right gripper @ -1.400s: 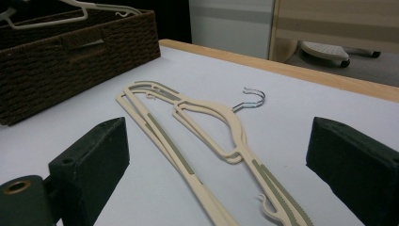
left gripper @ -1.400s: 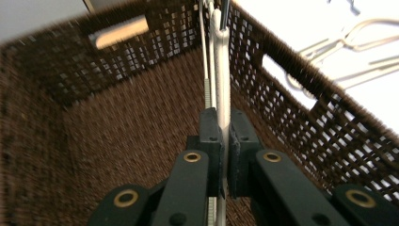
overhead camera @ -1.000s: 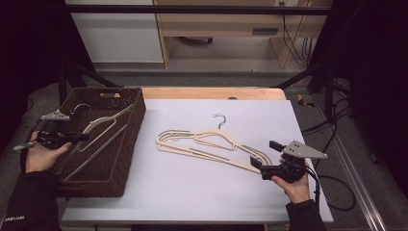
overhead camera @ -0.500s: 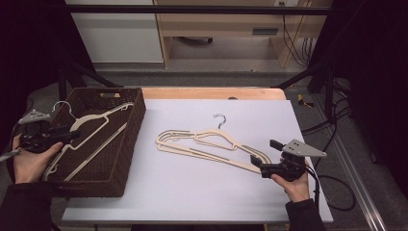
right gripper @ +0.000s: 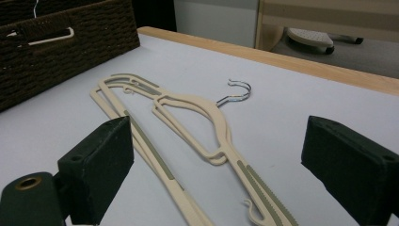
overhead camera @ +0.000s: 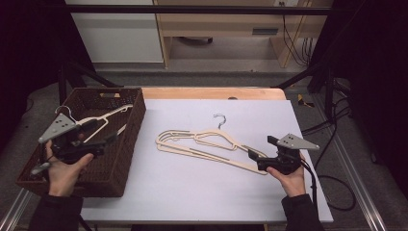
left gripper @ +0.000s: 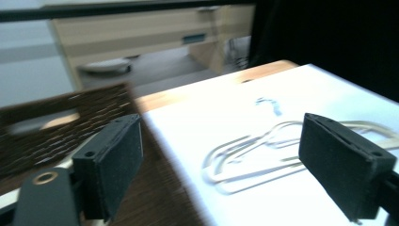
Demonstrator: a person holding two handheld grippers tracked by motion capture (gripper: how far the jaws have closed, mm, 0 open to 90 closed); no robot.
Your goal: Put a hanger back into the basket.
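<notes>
A cream hanger [overhead camera: 103, 117] lies in the dark wicker basket [overhead camera: 122, 159] on the left. My left gripper [overhead camera: 109, 139] hovers over the basket's near half and points toward the table. Its jaws have just been opening and nothing is between them [left gripper: 223, 129]. Cream hangers [overhead camera: 211, 139], seemingly two overlapping, one with a metal hook [overhead camera: 220, 119], lie in the middle of the white table [overhead camera: 192, 192]. My right gripper [overhead camera: 253, 155] is at their right end, open wide [right gripper: 221, 134]. The hanger's arm [right gripper: 254, 181] runs between its pads, and neither pad touches it.
The basket [right gripper: 70, 42] takes up the table's left edge. A wooden strip [overhead camera: 211, 93] borders the far side. Black frame posts [overhead camera: 308, 72] and cables [overhead camera: 332, 178] stand off the right side, with pale furniture [overhead camera: 221, 29] behind.
The left gripper has opened and let go of the hanger, which now lies in the basket. The left hand has swung right toward the table. The right gripper has stayed put.
</notes>
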